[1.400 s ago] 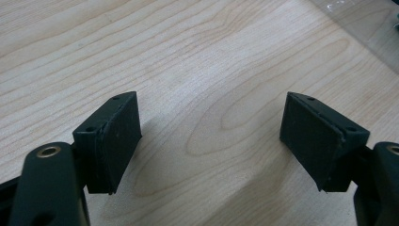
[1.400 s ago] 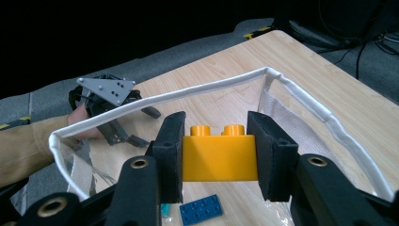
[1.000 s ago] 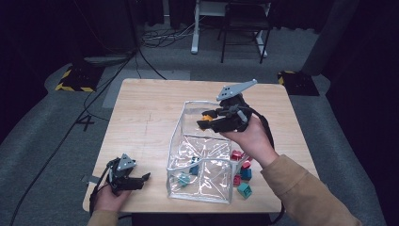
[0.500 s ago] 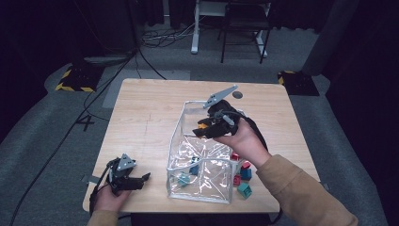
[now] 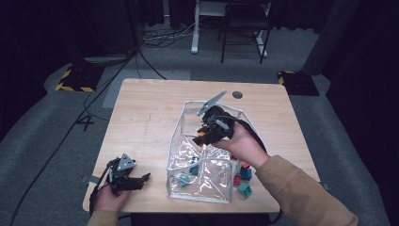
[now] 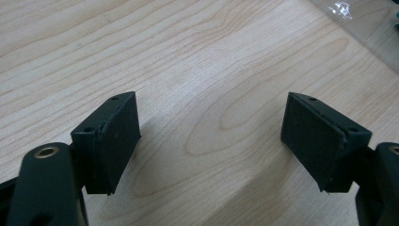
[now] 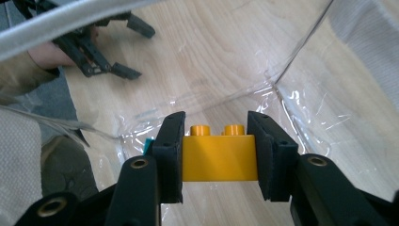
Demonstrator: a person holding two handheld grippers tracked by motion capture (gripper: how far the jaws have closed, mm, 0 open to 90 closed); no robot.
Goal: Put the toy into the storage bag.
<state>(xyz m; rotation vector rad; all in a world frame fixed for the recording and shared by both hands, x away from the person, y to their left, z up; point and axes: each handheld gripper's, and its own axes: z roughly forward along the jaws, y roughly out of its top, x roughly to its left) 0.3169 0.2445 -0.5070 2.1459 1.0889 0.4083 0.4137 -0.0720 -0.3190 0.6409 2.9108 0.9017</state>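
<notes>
A clear plastic bag [image 5: 175, 141] with a white rim stands open in the middle of the wooden table [image 5: 141, 113]. My right gripper [image 5: 200, 137] reaches down into it through the top. In the right gripper view the right gripper [image 7: 215, 121] is shut on a yellow two-stud brick [image 7: 219, 157], its pads pressing both sides. My left gripper [image 5: 144, 181] rests near the table's front left corner, to the left of the bag. In its own view the left gripper [image 6: 211, 136] stands open over bare wood with nothing between its pads.
Teal and red bricks [image 5: 187, 175] lie on the bag's floor. A teal brick [image 5: 243, 189] and a red one [image 5: 244, 168] sit outside the bag at its front right corner. A dark round hole [image 5: 237, 94] marks the table's far side. A chair and cables stand beyond the table.
My right gripper has sunk and shifted left, carrying the yellow brick from above the bag's rim down into the bag. The left gripper has stayed put.
</notes>
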